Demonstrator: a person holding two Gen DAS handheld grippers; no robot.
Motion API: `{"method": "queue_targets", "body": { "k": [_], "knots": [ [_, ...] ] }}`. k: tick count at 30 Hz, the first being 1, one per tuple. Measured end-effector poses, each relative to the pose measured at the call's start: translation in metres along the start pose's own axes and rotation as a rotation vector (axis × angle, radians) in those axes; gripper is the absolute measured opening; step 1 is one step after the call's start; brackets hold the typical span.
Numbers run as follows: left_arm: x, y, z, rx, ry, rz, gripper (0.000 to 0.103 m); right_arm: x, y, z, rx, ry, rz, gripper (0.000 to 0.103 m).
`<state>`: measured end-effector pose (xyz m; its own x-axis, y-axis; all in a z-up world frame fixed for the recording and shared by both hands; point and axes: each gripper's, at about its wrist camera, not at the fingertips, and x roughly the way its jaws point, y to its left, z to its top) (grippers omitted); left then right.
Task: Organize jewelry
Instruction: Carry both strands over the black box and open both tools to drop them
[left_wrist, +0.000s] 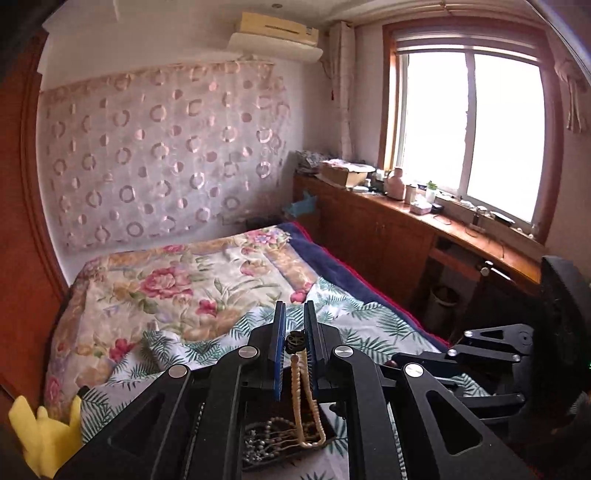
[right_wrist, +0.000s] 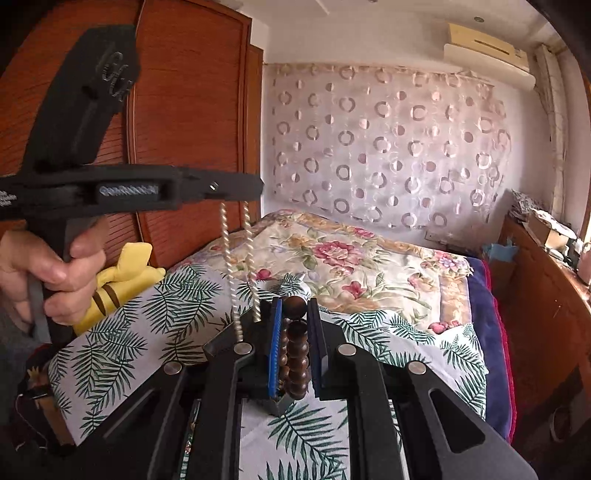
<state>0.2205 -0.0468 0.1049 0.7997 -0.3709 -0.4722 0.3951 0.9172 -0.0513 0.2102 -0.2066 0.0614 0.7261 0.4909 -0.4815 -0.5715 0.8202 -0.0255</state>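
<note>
My left gripper (left_wrist: 295, 305) is shut on a cream pearl necklace (left_wrist: 300, 402), pinched at its dark round clasp. The strand hangs in a loop down to a dark tray (left_wrist: 325, 413) holding several grey bead strands (left_wrist: 264, 437). In the right wrist view a hand (right_wrist: 44, 266) holds the left gripper (right_wrist: 255, 189) up high at the left, and the pearl necklace (right_wrist: 236, 258) dangles from its tip. My right gripper (right_wrist: 295, 303) is shut on a brown wooden bead bracelet (right_wrist: 298, 354), which hangs between the blue pads. The right gripper (left_wrist: 402, 359) also shows low at the right in the left wrist view.
Both grippers hover over a bed (left_wrist: 177, 288) with a floral and fern-print cover. A yellow plush toy (right_wrist: 122, 277) lies by the wooden wardrobe (right_wrist: 184, 110). A cluttered wooden desk (left_wrist: 443, 221) runs under the window, with a bin (left_wrist: 441, 299) and a black chair (left_wrist: 565, 314) nearby.
</note>
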Motion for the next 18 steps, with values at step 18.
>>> {"method": "queue_targets", "body": {
  "k": [18],
  "knots": [
    [0.079,0.05,-0.103,-0.083,0.21,0.016,0.009,0.11,0.007,-0.042,0.071,0.159,0.073,0.016]
  ]
}}
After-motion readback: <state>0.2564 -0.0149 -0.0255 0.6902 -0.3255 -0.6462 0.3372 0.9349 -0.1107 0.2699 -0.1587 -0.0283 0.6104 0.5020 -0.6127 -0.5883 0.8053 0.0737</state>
